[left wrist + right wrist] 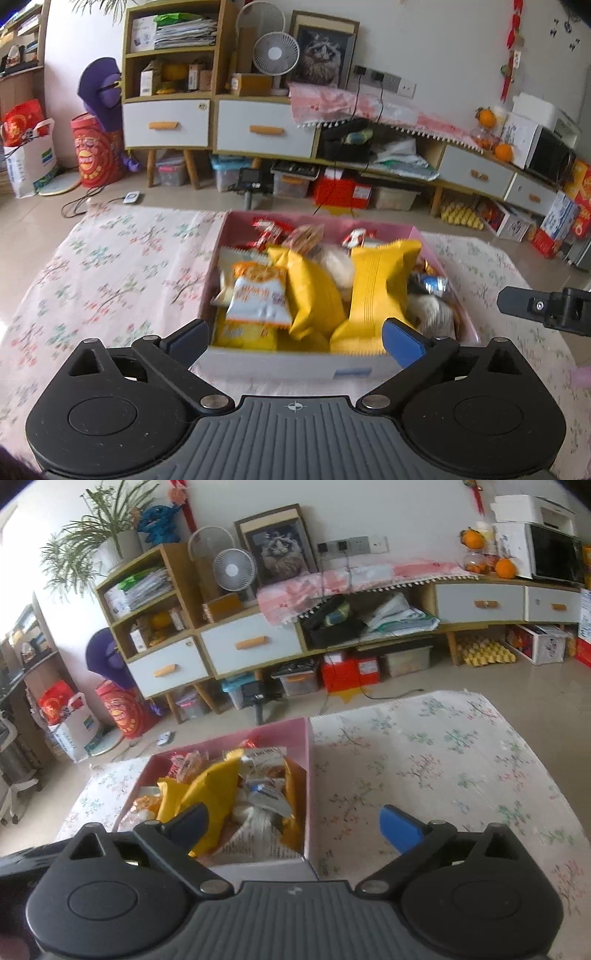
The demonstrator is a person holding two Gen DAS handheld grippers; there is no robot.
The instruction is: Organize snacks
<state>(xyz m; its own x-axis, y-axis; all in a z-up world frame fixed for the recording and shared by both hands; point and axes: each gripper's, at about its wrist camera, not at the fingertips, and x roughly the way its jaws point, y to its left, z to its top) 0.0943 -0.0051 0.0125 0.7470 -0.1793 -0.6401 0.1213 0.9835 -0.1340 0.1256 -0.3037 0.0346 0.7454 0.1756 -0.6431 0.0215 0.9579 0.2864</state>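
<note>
A pink-walled box (436, 243) sits on the flowered tablecloth, filled with several snack packs. Two tall yellow bags (380, 291) stand upright in it beside an orange-and-white packet (258, 295). My left gripper (295, 341) hovers over the box's near wall, its jaws spread wide with nothing held between them. In the right wrist view the same box (308, 746) lies to the left, with a yellow bag (210, 794) and printed wrappers inside. My right gripper (295, 829) is open above the box's near right corner and grips nothing. One right finger (532, 304) shows at the left view's right edge.
The flowered tablecloth (443, 768) spreads to the right of the box and also to its left (110, 266). Beyond the table's far edge is tiled floor, then a long low cabinet (266, 129) with drawers, a fan, storage bins and cables.
</note>
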